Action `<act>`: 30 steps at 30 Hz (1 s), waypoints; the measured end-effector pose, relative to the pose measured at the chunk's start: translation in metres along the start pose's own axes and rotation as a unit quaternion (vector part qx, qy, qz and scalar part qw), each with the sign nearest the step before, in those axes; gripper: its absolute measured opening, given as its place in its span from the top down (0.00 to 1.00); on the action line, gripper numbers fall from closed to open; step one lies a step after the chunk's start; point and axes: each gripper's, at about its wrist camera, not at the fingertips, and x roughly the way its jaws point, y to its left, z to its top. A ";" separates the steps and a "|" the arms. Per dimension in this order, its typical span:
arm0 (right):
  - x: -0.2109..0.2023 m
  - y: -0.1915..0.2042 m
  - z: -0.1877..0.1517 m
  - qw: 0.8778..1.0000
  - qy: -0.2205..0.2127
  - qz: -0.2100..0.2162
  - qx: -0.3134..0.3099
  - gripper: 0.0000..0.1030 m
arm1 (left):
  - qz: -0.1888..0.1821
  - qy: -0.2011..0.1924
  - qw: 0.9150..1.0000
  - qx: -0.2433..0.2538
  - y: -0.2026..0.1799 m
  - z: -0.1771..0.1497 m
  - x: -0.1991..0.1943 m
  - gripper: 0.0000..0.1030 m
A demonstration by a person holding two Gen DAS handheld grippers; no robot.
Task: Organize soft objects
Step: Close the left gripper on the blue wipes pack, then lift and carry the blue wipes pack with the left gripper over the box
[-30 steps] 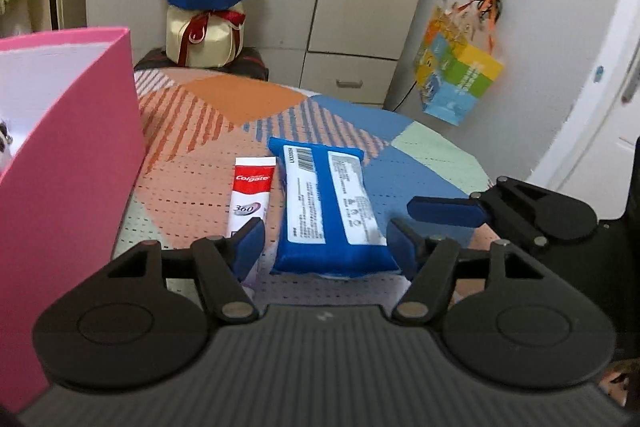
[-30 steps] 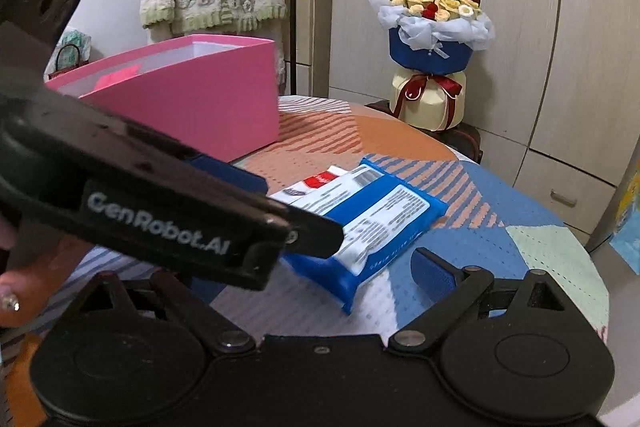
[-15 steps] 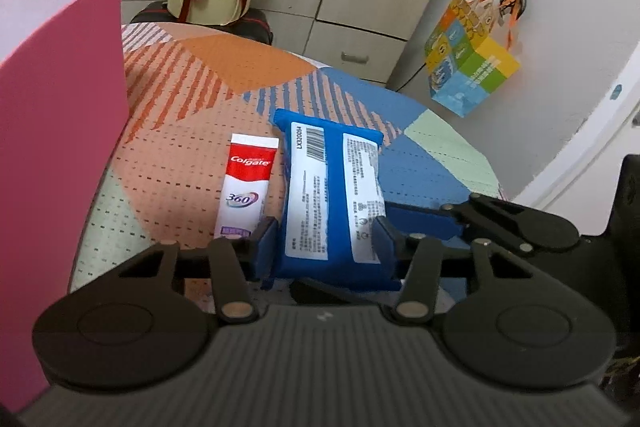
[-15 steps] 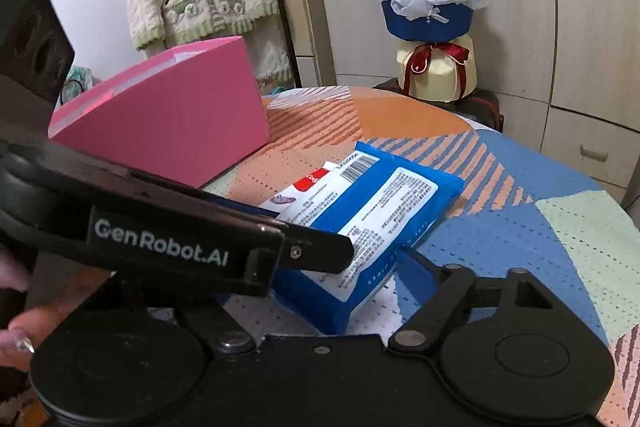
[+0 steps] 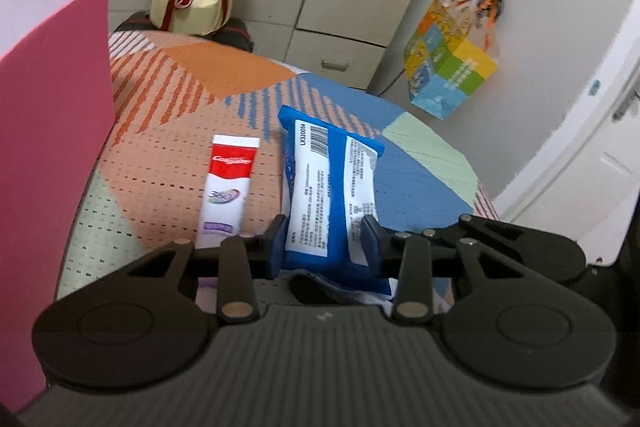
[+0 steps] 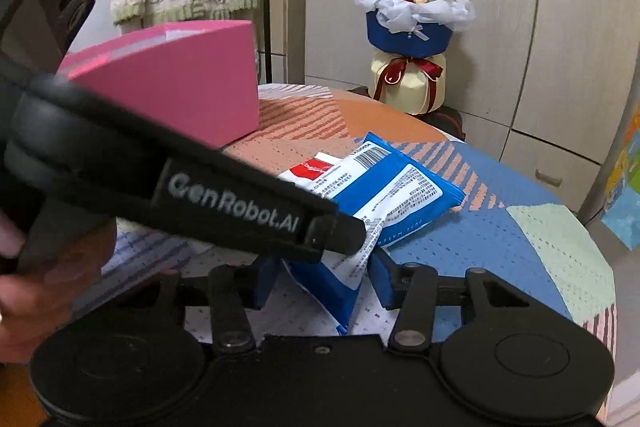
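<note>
Grippers (image 5: 324, 241) — closing on pack (image 5: 332, 187)

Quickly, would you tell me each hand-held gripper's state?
Left hand-held gripper: closing, pinching the blue pack.
Right hand-held gripper: closing around the same pack's corner.

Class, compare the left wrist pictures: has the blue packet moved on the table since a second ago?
Yes. The blue packet now bulges upward, squeezed between the closing jaws of both grippers; its far end has tilted toward the toothpaste tube, which has stayed flat.
</note>
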 end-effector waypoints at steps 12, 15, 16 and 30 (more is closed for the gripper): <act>-0.043 0.022 -0.012 1.000 -0.005 -0.012 0.009 0.39 | -0.019 0.010 0.998 0.053 -0.028 -0.022 -0.038 0.64; -0.056 0.031 -0.017 1.000 -0.009 -0.018 0.014 0.36 | -0.026 0.008 0.998 0.062 -0.033 -0.029 -0.050 0.64; -0.060 0.034 -0.018 1.000 -0.009 -0.020 0.016 0.36 | -0.029 0.008 0.997 0.065 -0.035 -0.031 -0.055 0.64; -0.111 0.094 -0.045 0.999 0.002 -0.032 0.028 0.34 | -0.052 0.019 0.993 0.107 -0.042 -0.080 -0.123 0.64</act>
